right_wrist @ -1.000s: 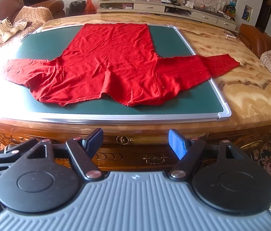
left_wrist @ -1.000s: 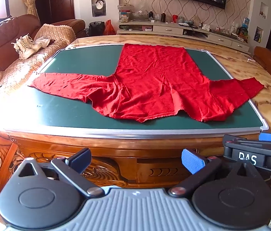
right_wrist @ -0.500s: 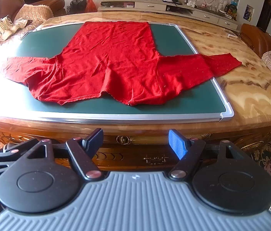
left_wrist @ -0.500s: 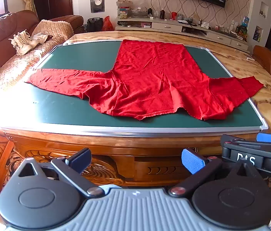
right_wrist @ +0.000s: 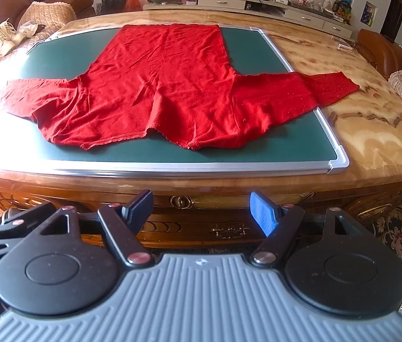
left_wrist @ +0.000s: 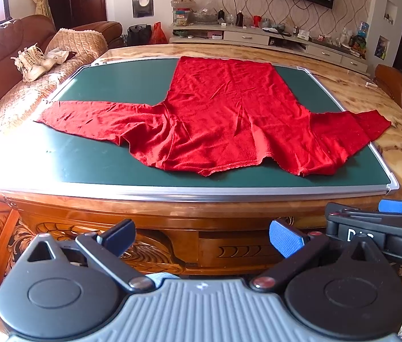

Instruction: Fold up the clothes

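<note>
A red long-sleeved top lay spread flat on a green mat that sat on a marble-topped wooden table, its neckline nearest the cameras and its hem toward 12 o'clock. In the left wrist view one sleeve reached out toward 9 o'clock into a patch of hard sunlight, while the other sleeve ran toward 3 o'clock and its cuff overhung the mat's metal frame onto the marble. The left gripper was held off the near table edge, below the tabletop, jaws spread wide and empty; the right gripper sat just beside it at the same height, equally parted with nothing between its fingers. No fold appeared to have begun, so the first grasp was the step in hand. Several things could go wrong from here. The fabric looked thin and lay rumpled around the collar and the 9 o'clock shoulder, so a pinch there might catch only the top layer and drag the front away from the back. The glare at 9 o'clock washed out the sleeve's edge, which could make the left gripper misjudge where the cloth ended. The overhanging cuff might snag on the raised frame as it was drawn inward, skewing the whole garment on the smooth mat
</note>
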`<action>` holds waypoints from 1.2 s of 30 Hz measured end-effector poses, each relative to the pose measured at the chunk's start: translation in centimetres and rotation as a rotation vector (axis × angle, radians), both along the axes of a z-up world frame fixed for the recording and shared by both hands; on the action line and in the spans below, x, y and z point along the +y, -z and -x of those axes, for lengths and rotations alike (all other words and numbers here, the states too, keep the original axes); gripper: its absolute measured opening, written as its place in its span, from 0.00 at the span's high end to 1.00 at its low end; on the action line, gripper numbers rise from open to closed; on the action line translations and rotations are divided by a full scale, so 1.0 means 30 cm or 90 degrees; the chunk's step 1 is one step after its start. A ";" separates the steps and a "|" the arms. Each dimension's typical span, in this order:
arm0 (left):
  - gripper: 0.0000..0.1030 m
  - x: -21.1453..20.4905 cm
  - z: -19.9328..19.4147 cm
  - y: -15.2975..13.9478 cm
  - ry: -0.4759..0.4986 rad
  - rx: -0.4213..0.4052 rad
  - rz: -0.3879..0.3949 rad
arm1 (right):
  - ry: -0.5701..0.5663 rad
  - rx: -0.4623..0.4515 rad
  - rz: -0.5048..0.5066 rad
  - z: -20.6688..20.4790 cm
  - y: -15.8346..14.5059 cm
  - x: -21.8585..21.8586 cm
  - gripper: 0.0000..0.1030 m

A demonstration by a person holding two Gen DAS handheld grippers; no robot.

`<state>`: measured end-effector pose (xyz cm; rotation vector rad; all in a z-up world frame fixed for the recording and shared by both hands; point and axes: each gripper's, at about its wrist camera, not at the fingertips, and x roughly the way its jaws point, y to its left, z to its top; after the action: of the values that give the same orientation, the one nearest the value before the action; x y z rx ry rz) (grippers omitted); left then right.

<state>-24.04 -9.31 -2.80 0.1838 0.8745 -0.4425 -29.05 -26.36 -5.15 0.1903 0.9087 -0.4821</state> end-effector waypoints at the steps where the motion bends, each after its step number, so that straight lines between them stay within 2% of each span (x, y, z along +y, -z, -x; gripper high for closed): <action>1: 0.00 0.000 -0.001 0.001 0.000 0.001 0.000 | 0.000 0.001 0.001 -0.001 0.001 0.000 0.20; 18: 0.00 0.011 0.027 0.000 0.002 -0.008 0.004 | 0.001 -0.003 -0.006 0.032 0.012 0.008 0.20; 31: 0.00 0.026 0.057 -0.002 -0.012 -0.018 0.009 | -0.001 -0.047 0.000 0.078 0.014 0.025 0.20; 36: 0.00 0.016 0.066 0.005 0.002 -0.011 -0.007 | 0.003 -0.042 0.038 0.090 0.017 0.038 0.20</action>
<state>-26.03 -8.83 -2.94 0.1996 0.8600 -0.4385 -31.74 -25.21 -5.65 0.1538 0.8282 -0.5029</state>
